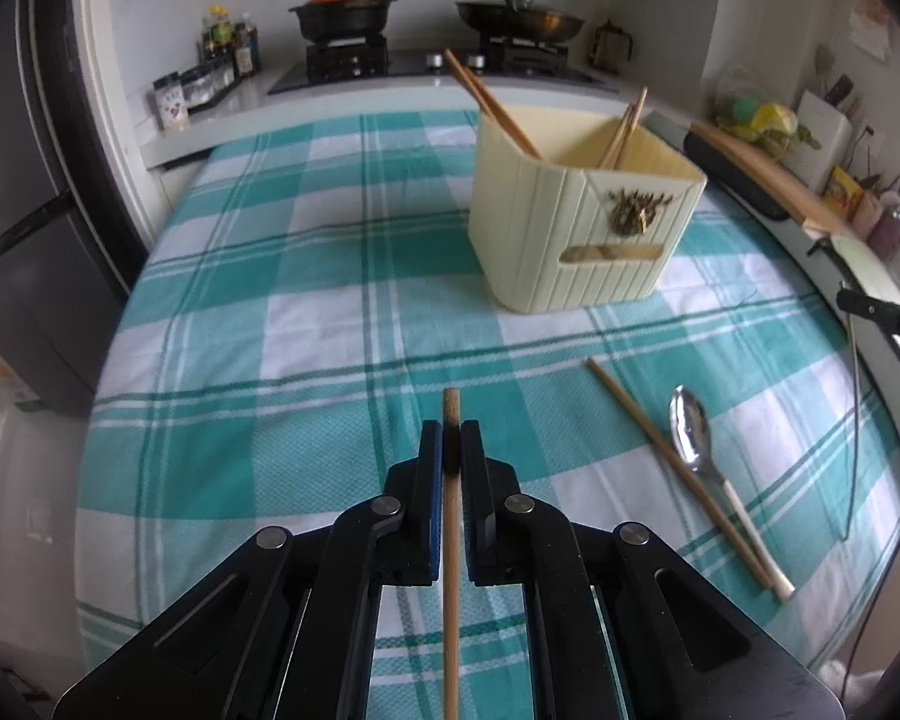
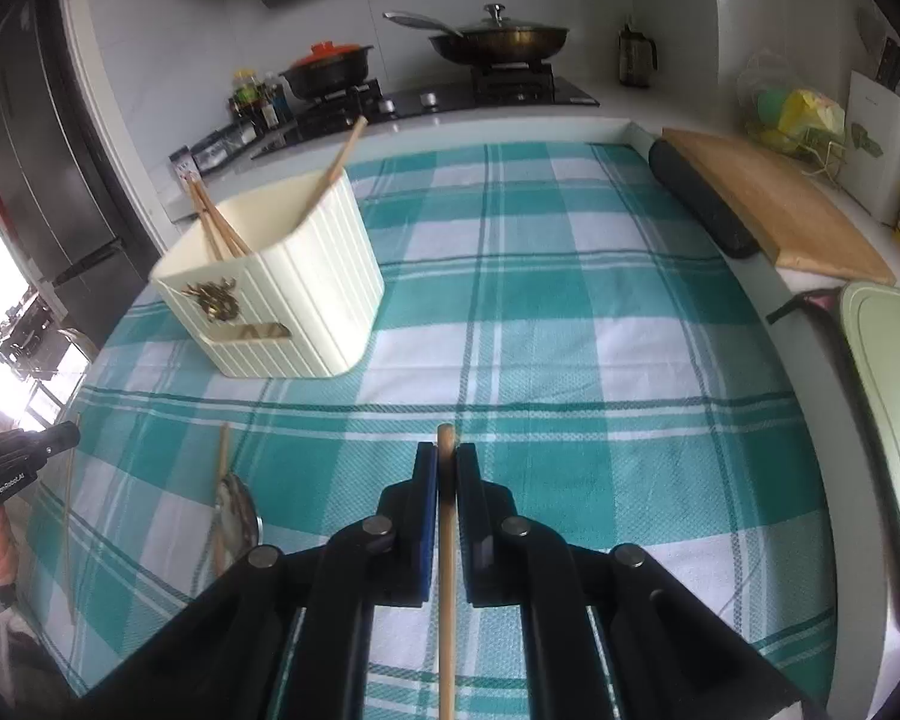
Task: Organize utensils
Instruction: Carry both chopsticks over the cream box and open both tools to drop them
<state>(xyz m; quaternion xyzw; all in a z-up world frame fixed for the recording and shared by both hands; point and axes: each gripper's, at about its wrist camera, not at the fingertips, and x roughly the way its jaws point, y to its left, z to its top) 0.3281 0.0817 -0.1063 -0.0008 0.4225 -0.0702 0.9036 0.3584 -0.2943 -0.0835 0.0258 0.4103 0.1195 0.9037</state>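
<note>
Each gripper — left gripper (image 1: 450,429), right gripper (image 2: 446,453) — has its fingers clamped on a chopstick (image 1: 450,540) above the tabletop (image 1: 330,330); next, carry both into the cream holder (image 1: 570,228).

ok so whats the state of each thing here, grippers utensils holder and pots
left gripper: shut on a chopstick
right gripper: shut on a second chopstick
utensil holder: upright on the checked cloth, chopsticks leaning inside
loose chopstick: lying flat on the cloth
spoon: lying bowl up beside the loose chopstick
black pot: on the stove, red lid on
pan: on the stove, glass lid on
</note>
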